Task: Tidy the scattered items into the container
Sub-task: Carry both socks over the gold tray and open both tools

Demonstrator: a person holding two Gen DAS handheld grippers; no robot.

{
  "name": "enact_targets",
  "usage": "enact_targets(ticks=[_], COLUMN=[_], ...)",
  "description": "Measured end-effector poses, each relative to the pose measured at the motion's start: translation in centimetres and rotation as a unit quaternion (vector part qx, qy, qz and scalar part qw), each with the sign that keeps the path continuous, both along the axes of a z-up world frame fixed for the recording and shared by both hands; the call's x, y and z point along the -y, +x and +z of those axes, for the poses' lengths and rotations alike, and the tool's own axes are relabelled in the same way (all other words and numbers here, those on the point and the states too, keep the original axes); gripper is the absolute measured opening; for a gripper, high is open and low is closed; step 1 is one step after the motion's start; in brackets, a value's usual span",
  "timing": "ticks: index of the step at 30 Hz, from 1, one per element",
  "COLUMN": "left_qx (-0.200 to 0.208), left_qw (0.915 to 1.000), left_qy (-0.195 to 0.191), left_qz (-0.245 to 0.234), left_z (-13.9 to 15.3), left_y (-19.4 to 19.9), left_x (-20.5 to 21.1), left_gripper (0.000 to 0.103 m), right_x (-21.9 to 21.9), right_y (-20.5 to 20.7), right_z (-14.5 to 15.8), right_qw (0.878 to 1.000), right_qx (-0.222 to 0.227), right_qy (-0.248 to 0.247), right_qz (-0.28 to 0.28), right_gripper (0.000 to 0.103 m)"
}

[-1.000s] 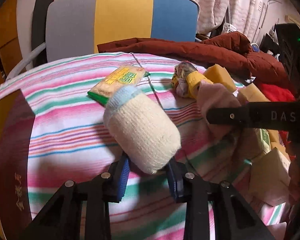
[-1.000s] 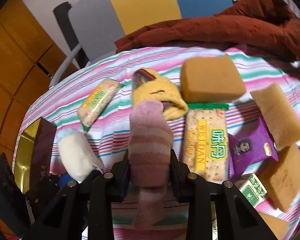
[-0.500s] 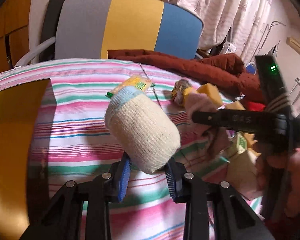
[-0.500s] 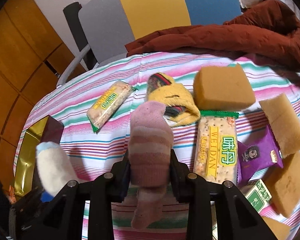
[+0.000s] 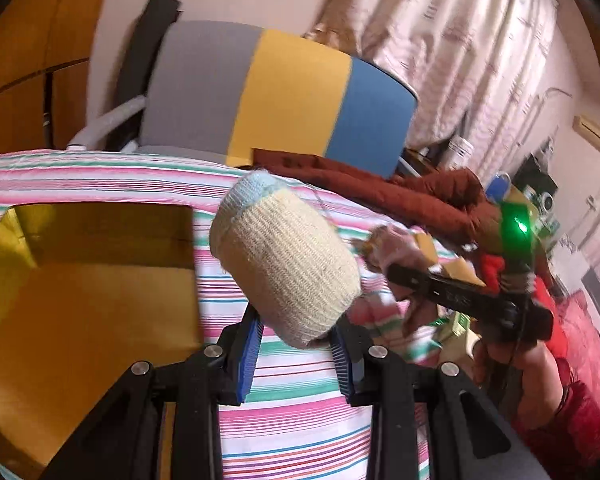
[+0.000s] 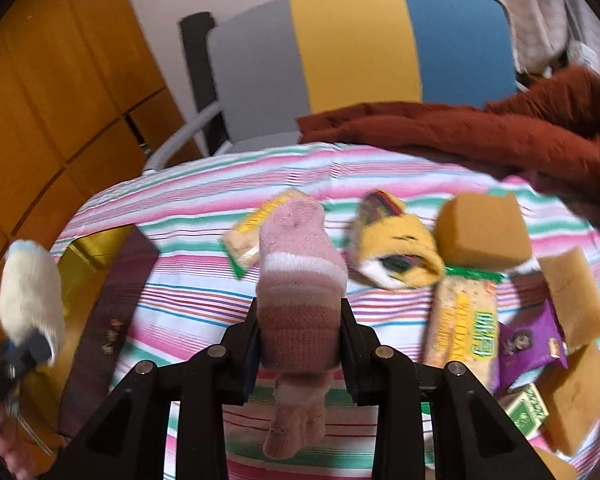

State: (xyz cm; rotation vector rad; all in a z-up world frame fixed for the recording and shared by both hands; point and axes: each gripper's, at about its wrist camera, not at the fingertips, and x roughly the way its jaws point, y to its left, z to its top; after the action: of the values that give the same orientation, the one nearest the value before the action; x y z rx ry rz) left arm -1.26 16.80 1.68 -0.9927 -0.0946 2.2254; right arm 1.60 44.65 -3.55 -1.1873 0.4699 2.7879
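Note:
My left gripper (image 5: 296, 356) is shut on a rolled cream sock with a pale blue toe (image 5: 284, 260), held above the striped cloth just right of the gold box (image 5: 80, 312). The box stands open, with a gold inside and a dark maroon outer wall (image 6: 112, 320). My right gripper (image 6: 300, 344) is shut on a pink striped sock (image 6: 300, 280), whose loose end hangs below the jaws. In the right wrist view the cream sock (image 6: 32, 296) and the left gripper (image 6: 16, 356) appear at the far left over the box.
On the striped cloth lie a yellow sock (image 6: 396, 248), several tan sponges (image 6: 480, 232), two cracker packs (image 6: 464, 320), a purple packet (image 6: 532, 340) and a green carton (image 6: 528, 408). A brown jacket (image 6: 480, 128) and a grey-yellow-blue chair (image 6: 360, 40) stand behind.
My left gripper has carried the cream sock up and to the left, so the gold box now fills the left of its view. My right gripper has risen a little with the pink sock.

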Motion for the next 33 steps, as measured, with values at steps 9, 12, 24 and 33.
enact_targets(ticks=[9, 12, 24, 33], left_qx=[0.006, 0.009, 0.077, 0.104], left_qw=[0.9986, 0.9969, 0.9889, 0.9784], left_qy=[-0.016, -0.027, -0.085, -0.129], left_qz=[0.051, 0.074, 0.095, 0.123], left_z=[-0.2, -0.5, -4.5, -6.1], left_y=[-2.5, -4.0, -11.1, -14.8], left_x=[6.6, 8.6, 13.7, 15.1], left_gripper=[0.032, 0.032, 0.032, 0.042], right_x=[5.1, 8.3, 23.0, 26.5], right_y=[-1.6, -2.6, -10.8, -17.0], right_z=[1.3, 3.9, 3.4, -0.3], right_qw=[0.999, 0.997, 0.984, 0.981], right_qx=[0.004, -0.021, 0.048, 0.102], right_qy=[-0.002, -0.003, -0.023, -0.051], right_qz=[0.048, 0.077, 0.172, 0.156], right_gripper=[0.034, 0.034, 0.034, 0.040])
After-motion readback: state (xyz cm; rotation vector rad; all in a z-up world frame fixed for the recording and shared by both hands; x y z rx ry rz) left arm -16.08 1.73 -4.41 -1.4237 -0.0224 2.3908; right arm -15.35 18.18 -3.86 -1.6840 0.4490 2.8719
